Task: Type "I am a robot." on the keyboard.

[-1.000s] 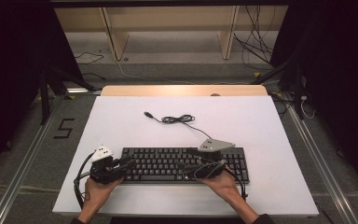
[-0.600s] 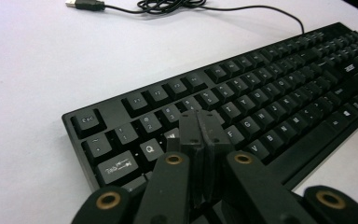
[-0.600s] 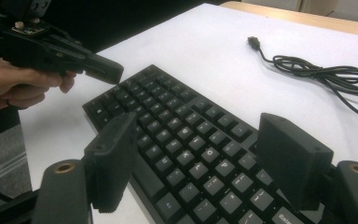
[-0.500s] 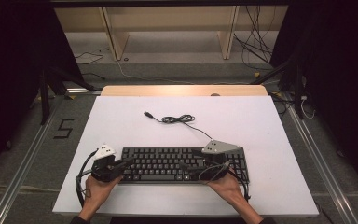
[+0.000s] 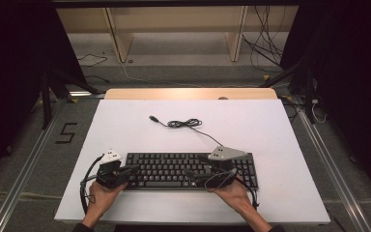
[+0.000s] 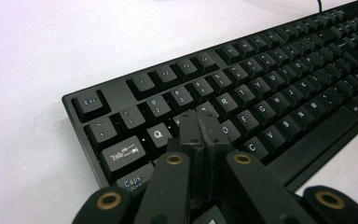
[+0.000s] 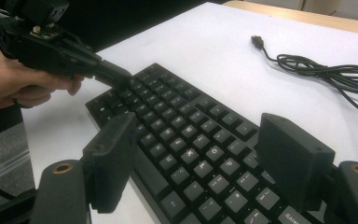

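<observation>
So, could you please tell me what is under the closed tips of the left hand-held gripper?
The left hand-held gripper, shut and empty, sits over the keyboard just right of the Q key. The keys beneath its tips are covered, and whether it touches them cannot be told.

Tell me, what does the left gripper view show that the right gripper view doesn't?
Left gripper view: the left tongs shut, tips together above the letter keys, with legends such as Esc and Tab readable. Right gripper view: the right tongs open, the cable with its USB plug lying on the table, and a hand holding the other tongs at the far end. Both: the black keyboard on the white table.
</observation>
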Available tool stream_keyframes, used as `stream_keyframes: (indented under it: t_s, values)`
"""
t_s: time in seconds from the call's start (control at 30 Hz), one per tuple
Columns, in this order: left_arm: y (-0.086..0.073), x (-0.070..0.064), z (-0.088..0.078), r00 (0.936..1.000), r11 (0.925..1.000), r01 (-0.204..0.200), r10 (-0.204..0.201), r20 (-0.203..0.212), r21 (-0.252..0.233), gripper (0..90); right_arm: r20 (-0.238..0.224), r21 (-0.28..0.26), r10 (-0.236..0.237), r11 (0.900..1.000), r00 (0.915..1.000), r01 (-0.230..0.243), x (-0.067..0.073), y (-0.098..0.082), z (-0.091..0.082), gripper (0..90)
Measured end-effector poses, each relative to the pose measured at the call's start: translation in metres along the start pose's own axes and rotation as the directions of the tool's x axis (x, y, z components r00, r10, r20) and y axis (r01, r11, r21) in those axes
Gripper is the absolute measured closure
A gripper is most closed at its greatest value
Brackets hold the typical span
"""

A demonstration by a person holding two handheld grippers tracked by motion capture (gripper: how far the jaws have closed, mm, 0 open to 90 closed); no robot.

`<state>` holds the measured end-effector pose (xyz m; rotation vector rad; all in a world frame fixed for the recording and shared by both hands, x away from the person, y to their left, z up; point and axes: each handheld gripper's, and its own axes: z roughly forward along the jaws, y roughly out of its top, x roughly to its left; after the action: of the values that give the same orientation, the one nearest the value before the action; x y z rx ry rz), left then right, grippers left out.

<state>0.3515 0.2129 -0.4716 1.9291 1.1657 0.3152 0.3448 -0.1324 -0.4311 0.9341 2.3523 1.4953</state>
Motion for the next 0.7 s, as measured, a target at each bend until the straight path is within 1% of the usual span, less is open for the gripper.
stream_keyframes:
  t_s: [0.3,0.37,0.53,0.63,0.7]
  values:
    - [-0.0009,0.0009,0.0035,1.0000,0.9997,-0.003,0.004,-0.009,0.024,89.2,0.007,-0.013,0.000,1.000,1.0000,0.000,-0.0002,0.0003,-0.0014,28.0]
    - [-0.0013,0.0009,0.0046,0.9999,0.9995,0.003,-0.002,-0.012,0.030,89.2,0.006,-0.014,0.000,1.000,1.0000,0.000,-0.0003,0.0003,-0.0016,27.9]
    - [-0.0017,0.0023,0.0059,0.9998,0.9992,0.003,-0.002,-0.021,0.040,89.2,0.005,-0.016,-0.001,1.000,1.0000,0.001,-0.0001,0.0004,-0.0016,28.0]
    - [-0.0021,0.0029,0.0072,0.9996,0.9985,-0.005,0.006,-0.027,0.054,89.2,0.005,-0.015,-0.002,1.000,1.0000,0.002,0.0002,0.0004,-0.0015,27.9]
    - [-0.0024,0.0025,0.0083,0.9996,0.9985,-0.001,0.002,-0.026,0.055,89.2,0.004,-0.015,-0.002,1.000,1.0000,0.002,0.0003,0.0004,-0.0015,28.0]
